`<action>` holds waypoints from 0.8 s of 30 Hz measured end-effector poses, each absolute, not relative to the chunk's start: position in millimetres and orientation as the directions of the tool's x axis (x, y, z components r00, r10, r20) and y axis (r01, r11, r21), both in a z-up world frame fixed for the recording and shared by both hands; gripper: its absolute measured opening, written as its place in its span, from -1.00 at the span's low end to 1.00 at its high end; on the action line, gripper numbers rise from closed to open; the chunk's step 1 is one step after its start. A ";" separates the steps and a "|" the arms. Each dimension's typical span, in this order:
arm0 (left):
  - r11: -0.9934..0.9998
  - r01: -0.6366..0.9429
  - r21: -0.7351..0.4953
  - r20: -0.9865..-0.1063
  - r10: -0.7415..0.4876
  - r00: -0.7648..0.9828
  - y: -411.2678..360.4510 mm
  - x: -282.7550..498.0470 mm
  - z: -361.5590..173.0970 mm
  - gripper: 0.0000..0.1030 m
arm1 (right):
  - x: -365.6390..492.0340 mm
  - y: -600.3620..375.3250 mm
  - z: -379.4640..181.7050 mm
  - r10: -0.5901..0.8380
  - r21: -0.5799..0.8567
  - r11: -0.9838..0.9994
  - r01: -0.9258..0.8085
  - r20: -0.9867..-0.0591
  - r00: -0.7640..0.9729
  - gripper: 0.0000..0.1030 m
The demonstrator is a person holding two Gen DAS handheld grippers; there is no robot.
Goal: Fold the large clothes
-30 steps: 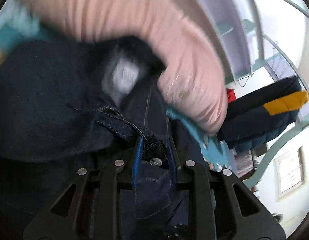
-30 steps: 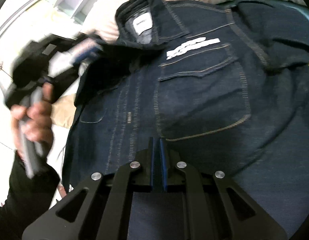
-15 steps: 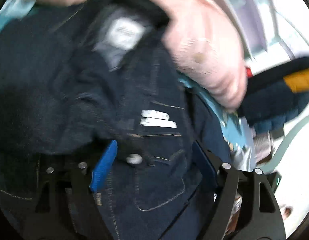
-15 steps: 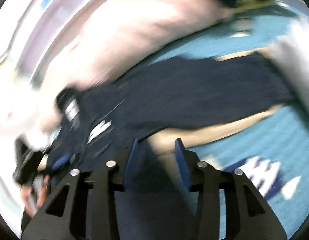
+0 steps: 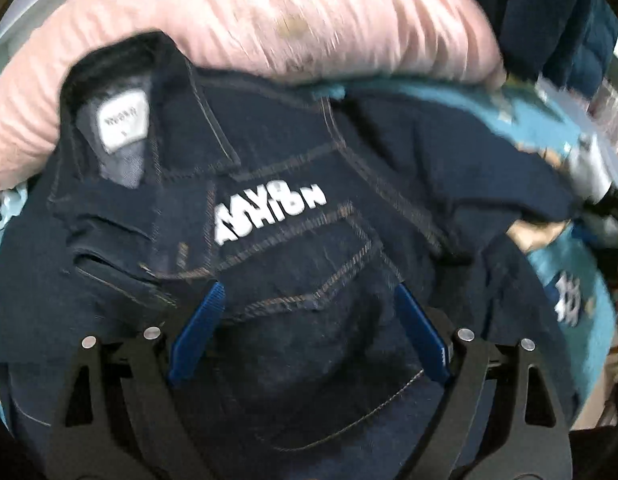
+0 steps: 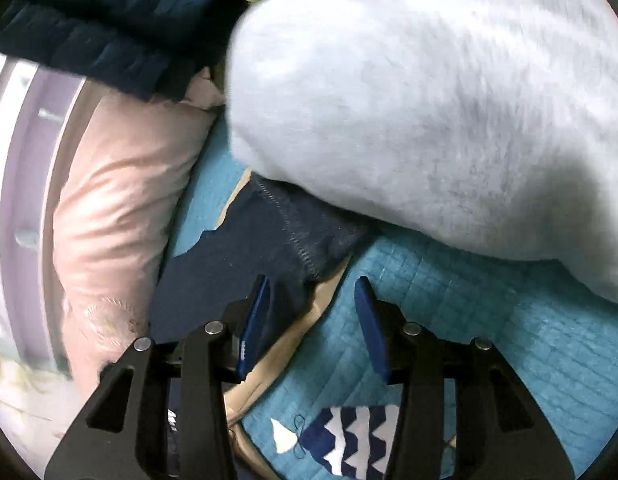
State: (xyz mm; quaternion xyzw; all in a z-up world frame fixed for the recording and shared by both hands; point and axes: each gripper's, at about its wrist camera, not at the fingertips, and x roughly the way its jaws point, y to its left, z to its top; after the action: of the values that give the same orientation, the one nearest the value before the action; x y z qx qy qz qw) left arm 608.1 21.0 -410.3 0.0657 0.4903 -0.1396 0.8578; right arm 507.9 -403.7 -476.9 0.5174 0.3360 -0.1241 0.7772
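Observation:
A dark denim jacket [image 5: 293, 208] lies front up on the bed, with its collar label and white chest lettering showing. My left gripper [image 5: 309, 300] is open and empty, its blue pads spread just above the chest pocket. In the right wrist view one dark sleeve [image 6: 277, 236] of the jacket stretches out, its cuff tucked under a pale fluffy blanket [image 6: 429, 120]. My right gripper [image 6: 313, 284] is open and empty just above the sleeve's edge.
A pink pillow [image 5: 269, 20] lies beyond the collar; it also shows in the right wrist view [image 6: 121, 184]. A teal patterned quilt [image 6: 449, 320] covers the bed. A dark blue quilted item [image 6: 101, 20] lies at the far end.
Both grippers have opened and let go of the jacket. The left has pulled back over the chest. The right has swung away along the sleeve toward the cuff.

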 end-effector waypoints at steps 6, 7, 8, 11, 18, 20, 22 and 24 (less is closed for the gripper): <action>0.950 0.311 0.039 -0.865 -0.124 0.486 16.5 605.5 -426.3 0.71 | 513.9 -413.3 -468.1 0.063 0.703 0.487 0.518 -0.619 0.783 -0.16; 0.950 0.311 0.034 -0.864 -0.128 0.486 18.7 605.2 -426.4 0.71 | 515.1 -411.7 -465.0 0.058 0.699 0.501 0.510 -0.615 0.786 -0.16; 0.950 0.311 0.033 -0.864 -0.129 0.486 19.2 604.7 -426.5 0.71 | 519.3 -412.4 -465.6 0.064 0.691 0.514 0.508 -0.622 0.780 -0.16; 0.949 0.311 0.042 -0.866 -0.121 0.485 22.2 604.1 -426.9 0.72 | 520.7 -410.2 -463.3 0.047 0.678 0.521 0.519 -0.629 0.776 -0.38; 0.951 0.309 -0.009 -0.867 -0.161 0.471 16.9 610.1 -424.3 0.76 | 510.4 -390.0 -433.4 -0.008 0.633 0.637 0.440 -0.565 0.825 -0.68; 0.944 0.321 -0.075 -0.867 -0.221 0.447 23.9 613.4 -417.6 0.76 | 513.4 -372.1 -415.8 -0.020 0.605 0.694 0.391 -0.526 0.850 -0.69; 0.934 0.299 -0.194 -0.847 -0.314 0.429 40.0 616.3 -404.0 0.76 | 517.1 -353.2 -396.6 0.003 0.586 0.747 0.314 -0.476 0.880 -0.69; 0.906 0.265 -0.329 -0.799 -0.417 0.433 64.6 615.6 -386.7 0.76 | 521.3 -334.1 -377.2 0.025 0.553 0.795 0.249 -0.439 0.898 -0.69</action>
State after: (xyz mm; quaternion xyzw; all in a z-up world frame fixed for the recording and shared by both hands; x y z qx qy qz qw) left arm 615.6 64.6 -386.7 -0.0768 0.4924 -0.2022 0.8430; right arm 521.3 -334.1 -377.2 0.3142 0.2175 -0.0607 0.9221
